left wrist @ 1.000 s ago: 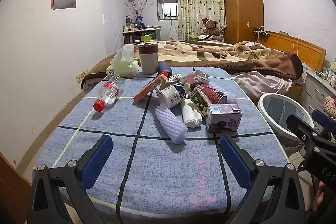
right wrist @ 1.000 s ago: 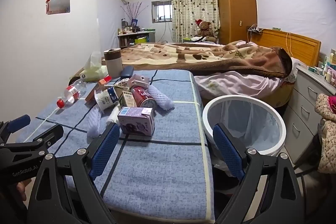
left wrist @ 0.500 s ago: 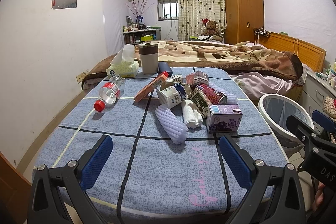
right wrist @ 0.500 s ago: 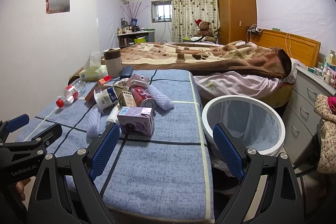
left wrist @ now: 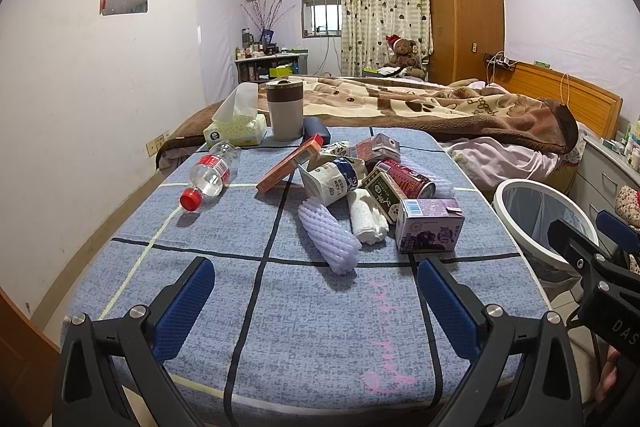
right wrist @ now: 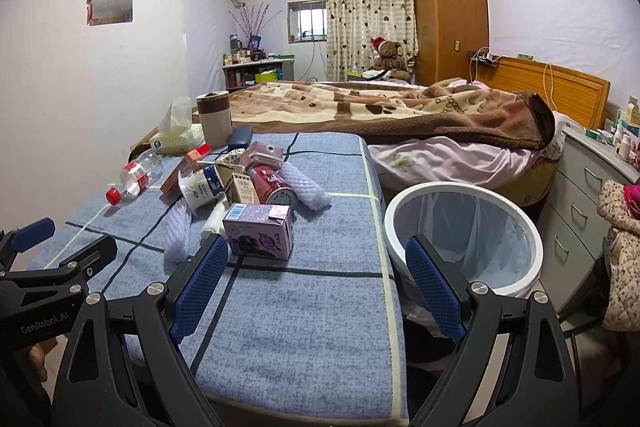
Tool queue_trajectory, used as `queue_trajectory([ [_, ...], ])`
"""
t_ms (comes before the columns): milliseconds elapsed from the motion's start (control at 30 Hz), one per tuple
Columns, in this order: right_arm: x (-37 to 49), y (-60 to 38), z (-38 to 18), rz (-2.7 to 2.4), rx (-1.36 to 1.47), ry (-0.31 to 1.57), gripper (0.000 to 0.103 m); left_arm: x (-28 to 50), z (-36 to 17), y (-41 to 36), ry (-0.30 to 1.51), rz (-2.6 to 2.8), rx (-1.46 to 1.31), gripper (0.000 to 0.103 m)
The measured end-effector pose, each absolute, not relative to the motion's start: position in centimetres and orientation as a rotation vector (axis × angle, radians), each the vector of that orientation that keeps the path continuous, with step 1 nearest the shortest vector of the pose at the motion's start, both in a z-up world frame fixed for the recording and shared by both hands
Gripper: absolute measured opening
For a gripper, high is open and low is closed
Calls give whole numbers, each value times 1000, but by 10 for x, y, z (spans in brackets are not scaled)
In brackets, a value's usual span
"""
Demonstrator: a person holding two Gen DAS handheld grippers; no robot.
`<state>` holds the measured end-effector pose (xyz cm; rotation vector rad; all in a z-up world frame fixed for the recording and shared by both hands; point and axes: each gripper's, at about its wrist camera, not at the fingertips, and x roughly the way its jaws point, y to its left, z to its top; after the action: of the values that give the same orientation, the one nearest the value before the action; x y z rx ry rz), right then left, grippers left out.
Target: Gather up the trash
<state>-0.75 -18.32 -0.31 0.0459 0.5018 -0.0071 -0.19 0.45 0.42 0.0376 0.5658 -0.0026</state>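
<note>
Your left tool (left wrist: 314, 281) hangs over the near edge of the bench (left wrist: 312, 331), its blue pads spread wide with nothing between them; your right tool (right wrist: 316, 267) is just as wide apart and just as empty, its left pad in front of the bench's right side and its right pad in front of the white bin (right wrist: 464, 239) that stands on the floor just beside the bench; the bin is lined with a clear bag. The trash sits in a heap on the blue checked cloth, well ahead of both tools; nearest you lies a purple drink carton (left wrist: 430, 231) on its side, with a white foam fruit net (left wrist: 328, 237) to its left and a rolled white cloth (left wrist: 368, 217) between them; behind these lean a green-and-white carton (left wrist: 382, 193), a red can (left wrist: 408, 179) on its side and a white cup with a blue label (left wrist: 334, 183); a long orange box (left wrist: 290, 163) rests tilted against the heap, and a second foam net (right wrist: 304, 185) lies on the heap's right side; a clear plastic bottle with a red cap (left wrist: 208, 177) lies apart to the left. At the far edge stand a tissue pack (left wrist: 236, 129) and a brown-lidded tumbler (left wrist: 285, 115), side by side.
</note>
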Motion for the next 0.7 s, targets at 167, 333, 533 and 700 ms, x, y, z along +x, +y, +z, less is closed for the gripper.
queue_trajectory([
  [167, -7, -183, -3, -8, 47, 503, 92, -1, 4, 4, 566, -2, 38, 103],
  [333, -7, -183, -3, -7, 45, 501, 92, -2, 4, 5, 566, -1, 35, 103],
  [533, -7, -184, -2, -9, 44, 501, 92, -1, 4, 6, 568, -2, 33, 103],
  [700, -6, -184, -2, -9, 45, 502, 92, -1, 4, 6, 566, -1, 34, 103],
])
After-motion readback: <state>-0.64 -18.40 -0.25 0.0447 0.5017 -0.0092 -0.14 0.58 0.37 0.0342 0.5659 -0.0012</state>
